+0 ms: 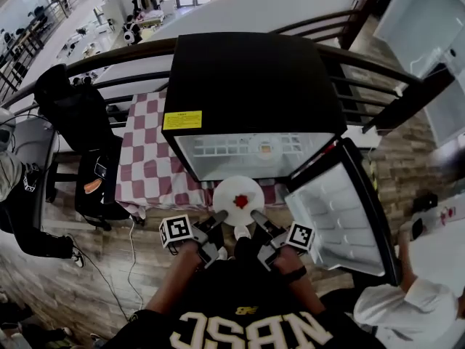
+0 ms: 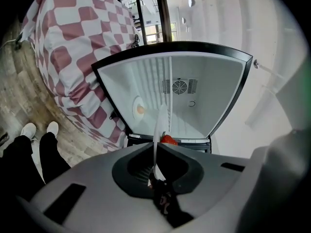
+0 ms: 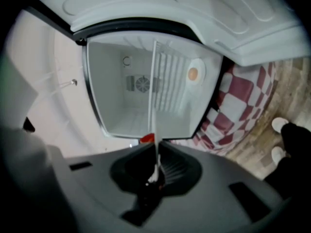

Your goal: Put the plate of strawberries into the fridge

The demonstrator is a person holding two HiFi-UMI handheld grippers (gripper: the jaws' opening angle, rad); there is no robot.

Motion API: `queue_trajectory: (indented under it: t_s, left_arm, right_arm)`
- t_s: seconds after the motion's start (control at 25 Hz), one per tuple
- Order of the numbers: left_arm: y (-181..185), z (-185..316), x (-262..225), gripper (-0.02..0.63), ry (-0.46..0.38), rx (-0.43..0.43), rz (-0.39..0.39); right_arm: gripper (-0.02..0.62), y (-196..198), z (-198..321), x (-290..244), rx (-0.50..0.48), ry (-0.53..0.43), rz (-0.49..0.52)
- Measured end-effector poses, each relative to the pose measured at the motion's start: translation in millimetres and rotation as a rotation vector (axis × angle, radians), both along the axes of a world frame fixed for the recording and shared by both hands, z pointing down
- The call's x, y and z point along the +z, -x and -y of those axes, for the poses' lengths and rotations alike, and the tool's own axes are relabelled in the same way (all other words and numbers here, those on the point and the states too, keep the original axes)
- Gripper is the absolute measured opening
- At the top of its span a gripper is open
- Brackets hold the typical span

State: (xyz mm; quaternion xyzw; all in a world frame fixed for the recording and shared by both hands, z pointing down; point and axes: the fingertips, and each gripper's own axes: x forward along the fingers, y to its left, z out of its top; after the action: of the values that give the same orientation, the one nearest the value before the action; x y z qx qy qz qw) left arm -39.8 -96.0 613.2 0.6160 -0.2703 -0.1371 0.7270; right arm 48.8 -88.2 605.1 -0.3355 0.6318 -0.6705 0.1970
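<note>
Wood floor and a dark railing frame a black fridge at the centre of the head view, with a checked cloth to its left. Its door hangs open toward the lower right. We look into a white cavity with ribbed walls, a fan grille at the back and a round fitting with an orange centre on one side wall.

Just below the opening in the frame, the white plate is held up in front of the fridge, not yet inside. It carries a red strawberry near its middle. The left gripper pinches the plate's lower left rim and the right gripper its lower right rim, each pair of jaws nearly together on the thin edge.

From both gripper views the plate shows only edge-on, as a thin white line. The strawberry peeks out half hidden behind the jaws. We cannot tell whether it is one berry or several.
</note>
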Motion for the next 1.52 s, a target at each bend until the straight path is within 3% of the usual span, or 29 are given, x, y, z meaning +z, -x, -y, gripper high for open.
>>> queue_trajectory:
  t_s: [0.24,0.8,1.04,1.32,1.52]
  left_arm:
    - [-5,29,-25,0.027,-0.001,-0.037,-0.018]
    - [-11,88,-32,0.028,-0.014,-0.094,0.004]
    - [-17,104,-40,0.028,0.034,-0.143,-0.06]
    - [-11,124,-30,0.028,0.03,-0.161,-0.048]
    - [-17,137,-36,0.029,0.044,-0.167,-0.087]
  right_arm:
    - [0.034,-3,32,-16,-0.017,-0.02,0.018]
    - [0.034,-12,89,-33,0.007,-0.045,0.064]
    - [0.034,-15,107,-33,0.028,-0.034,0.078]
    - [0.034,-15,127,-31,0.062,-0.014,0.119]
    - [0.034,-19,141,-31,0.104,0.004,0.128]
